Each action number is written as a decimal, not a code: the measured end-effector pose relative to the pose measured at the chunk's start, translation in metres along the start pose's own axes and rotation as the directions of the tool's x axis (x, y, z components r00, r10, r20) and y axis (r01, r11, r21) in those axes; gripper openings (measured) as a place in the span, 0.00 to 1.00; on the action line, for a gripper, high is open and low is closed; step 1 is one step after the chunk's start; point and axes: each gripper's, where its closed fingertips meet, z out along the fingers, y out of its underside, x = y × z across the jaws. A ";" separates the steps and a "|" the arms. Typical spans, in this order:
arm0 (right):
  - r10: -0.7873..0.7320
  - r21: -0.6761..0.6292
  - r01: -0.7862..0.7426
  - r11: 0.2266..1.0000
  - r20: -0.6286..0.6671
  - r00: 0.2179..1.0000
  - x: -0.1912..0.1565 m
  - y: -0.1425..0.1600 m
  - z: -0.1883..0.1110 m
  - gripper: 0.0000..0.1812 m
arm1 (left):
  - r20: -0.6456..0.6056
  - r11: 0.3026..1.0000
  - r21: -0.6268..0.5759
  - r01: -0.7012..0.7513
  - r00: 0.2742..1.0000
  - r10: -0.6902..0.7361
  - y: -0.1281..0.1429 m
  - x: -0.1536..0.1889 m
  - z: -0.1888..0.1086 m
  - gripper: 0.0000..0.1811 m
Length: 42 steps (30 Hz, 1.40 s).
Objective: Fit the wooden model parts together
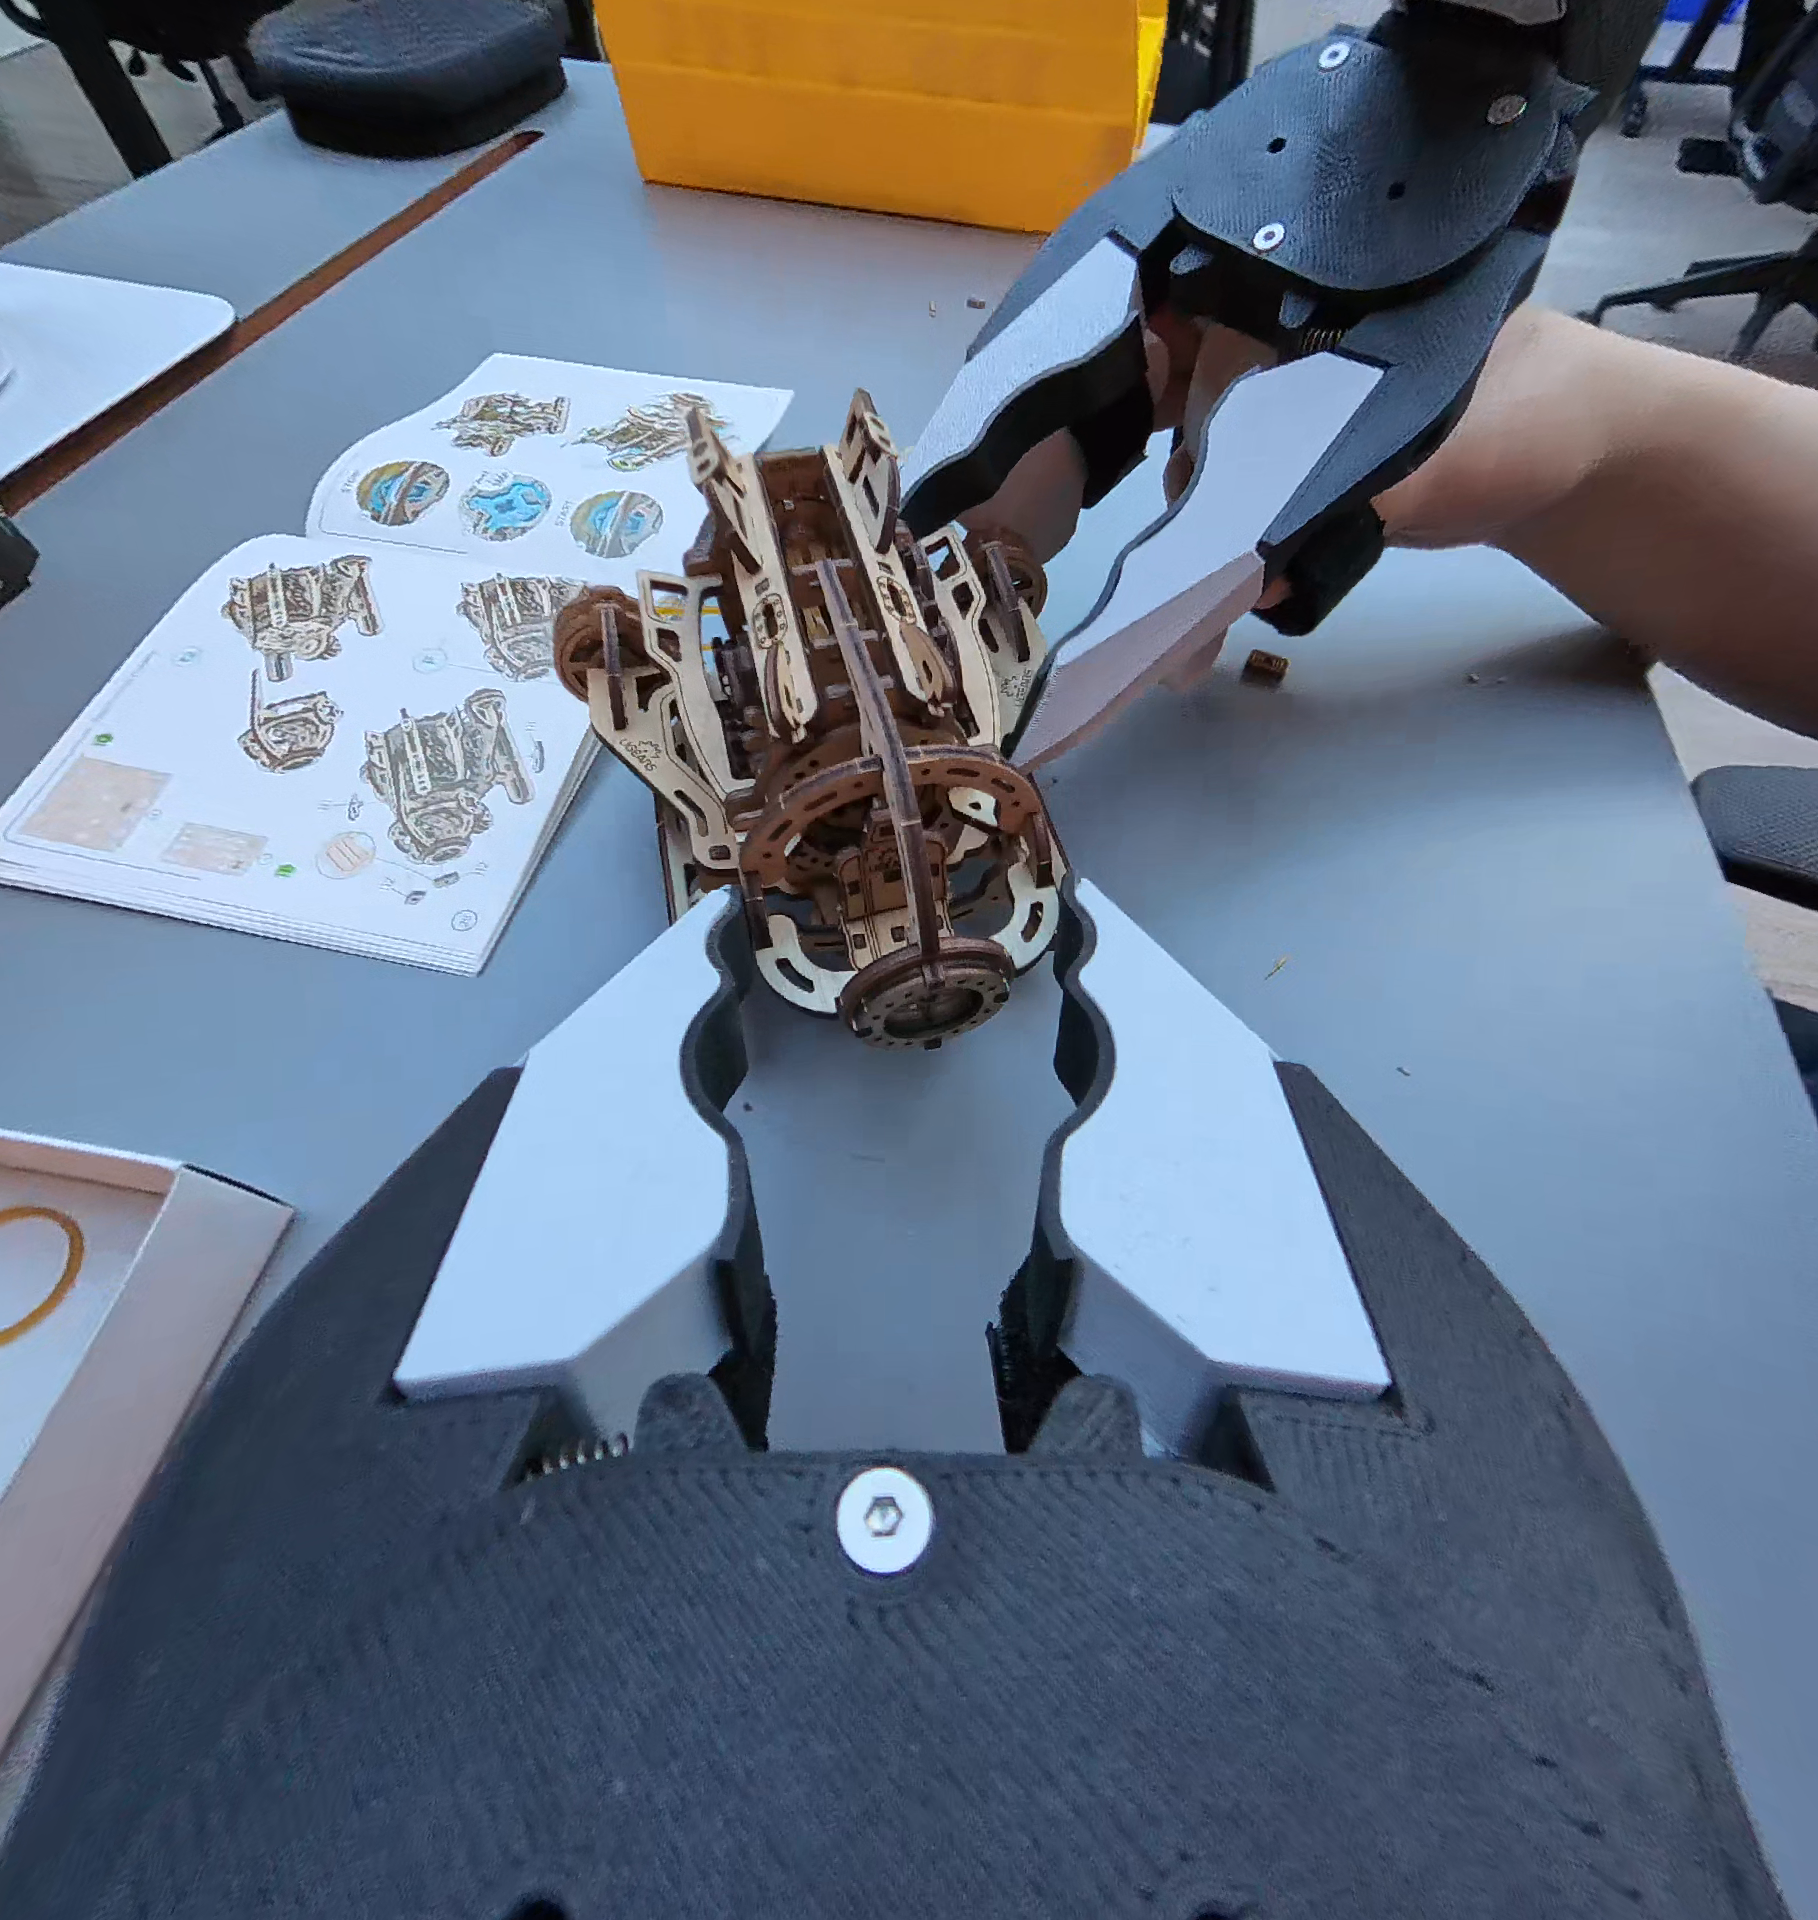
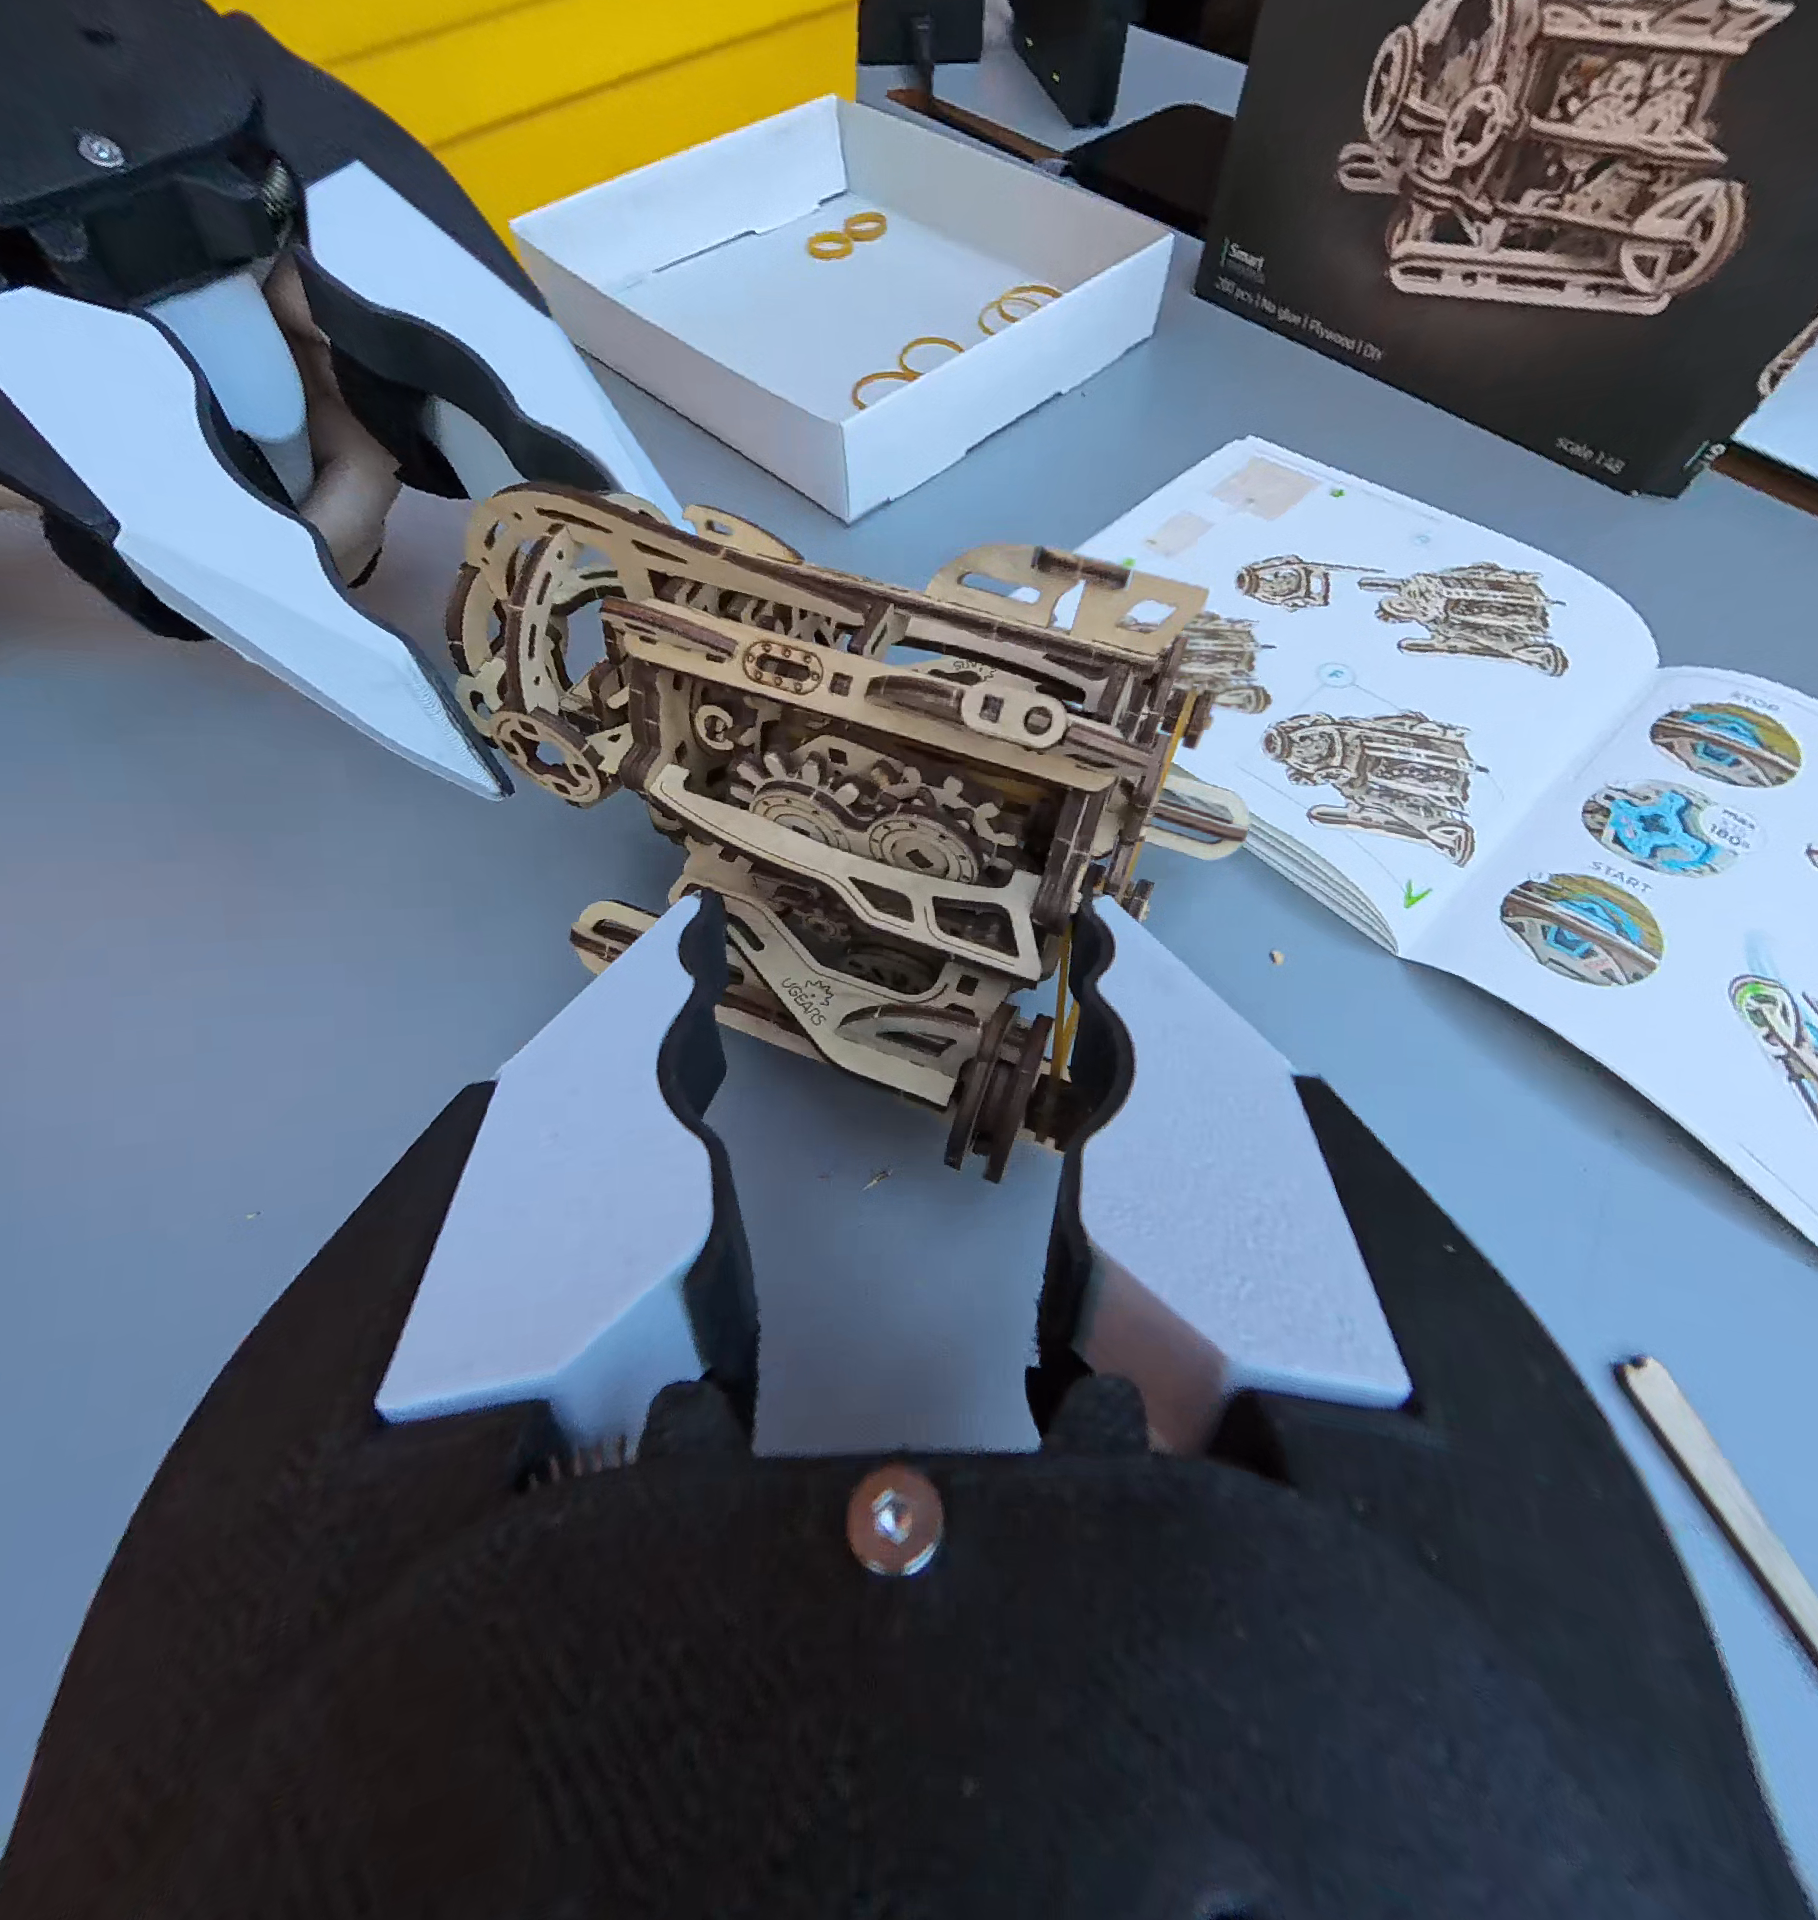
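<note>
The wooden model, a pale and dark brown laser-cut mechanism with gears and a ringed flywheel end, stands on the grey table. My left gripper is open, its tips flanking the flywheel end. It also shows at the upper left of the right wrist view. My right gripper is open, its tips either side of the low flank of the model. In the left wrist view it reaches in from the upper right, held by a person's hand.
An open instruction booklet lies left of the model and shows in the right wrist view. A white tray holds rubber bands. A black product box, a yellow bin, a wooden stick and a forearm are around.
</note>
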 end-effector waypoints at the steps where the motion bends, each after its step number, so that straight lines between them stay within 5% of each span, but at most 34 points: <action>1: 0.001 -0.001 -0.001 1.000 -0.011 1.000 0.001 0.002 0.001 0.36 | -0.013 1.000 -0.004 -0.007 1.000 0.007 0.001 -0.002 0.001 0.31; 11: 0.030 -0.033 -0.030 0.999 -0.011 0.999 0.005 0.013 -0.010 0.39 | -0.032 0.998 0.066 -0.022 0.999 0.024 0.000 -0.007 0.000 0.31; 16: -0.042 0.025 0.044 0.999 -0.046 0.998 0.006 0.016 -0.072 0.41 | 0.008 0.995 0.096 -0.030 1.000 0.029 -0.001 -0.003 -0.021 0.29; 23: 0.014 -0.005 -0.015 1.000 -0.101 0.995 0.008 0.075 -0.138 0.46 | 0.121 0.998 0.059 -0.024 0.992 0.017 0.025 -0.005 -0.051 0.29; 33: 0.031 0.051 -0.028 0.998 -0.048 0.998 -0.009 0.083 -0.132 0.25 | 0.137 0.986 0.141 0.090 0.985 -0.109 0.017 -0.004 -0.051 0.26; 42: -0.021 0.051 0.021 0.998 -0.004 1.000 -0.008 0.078 -0.128 0.27 | 0.128 0.972 0.208 0.108 0.982 -0.137 0.009 0.010 -0.054 0.26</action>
